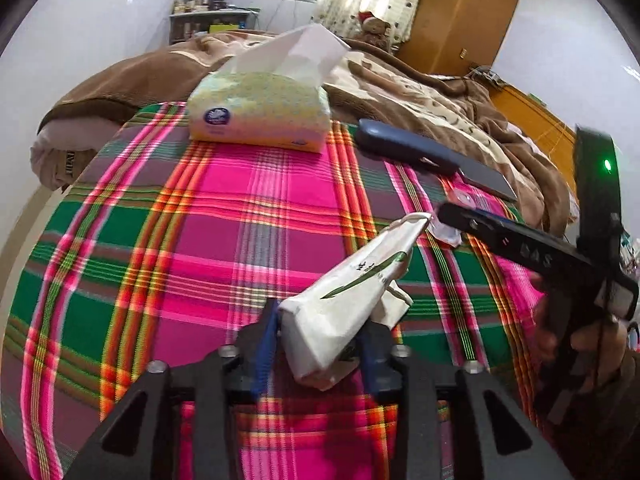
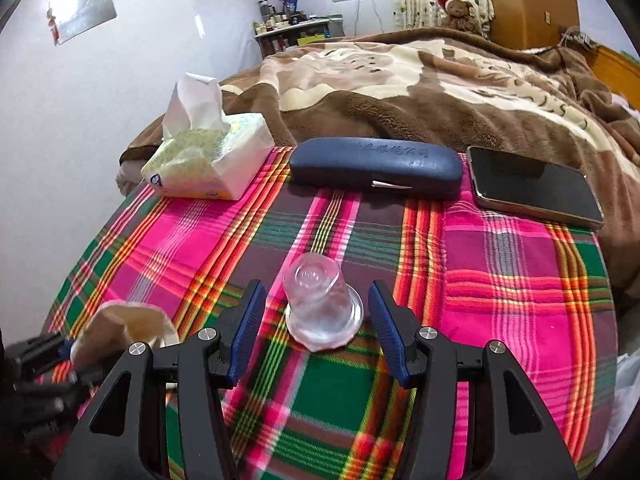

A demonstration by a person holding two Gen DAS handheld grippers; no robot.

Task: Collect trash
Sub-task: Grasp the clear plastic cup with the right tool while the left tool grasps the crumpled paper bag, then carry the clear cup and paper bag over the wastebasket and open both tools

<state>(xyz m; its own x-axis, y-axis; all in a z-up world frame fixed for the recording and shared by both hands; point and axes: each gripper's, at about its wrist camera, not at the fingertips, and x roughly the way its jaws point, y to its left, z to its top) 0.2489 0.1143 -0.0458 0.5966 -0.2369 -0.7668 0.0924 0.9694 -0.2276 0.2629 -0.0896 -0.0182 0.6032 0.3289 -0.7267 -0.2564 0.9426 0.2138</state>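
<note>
- Left wrist view: we see the left tongs (image 1: 320, 334) clamped on a crumpled white paper wrapper with a green leaf print (image 1: 352, 288), pinched at its thick folded end between the blue pads, its thin end pointing away above the pink-and-green plaid cloth of the surface (image 1: 200, 240).
- We judge the wrapper light, soft and easily crushed; a pinch across the bulky folded end should hold best, since the thin tail would slip or tear.
- The right tongs (image 1: 444, 210) reach in from the right, tip close to the wrapper's far end; from here we cannot tell how wide they stand.
- Right wrist view: a small clear plastic cup (image 2: 320, 304) stands upside down on the plaid cloth, between the blue pads of the right tongs (image 2: 318, 330), which stand open with a gap on each side, touching nothing.
- We judge the cup light, thin-walled, slick and easily tipped; squeezing its narrower body gently above the flared rim looks safest.
</note>
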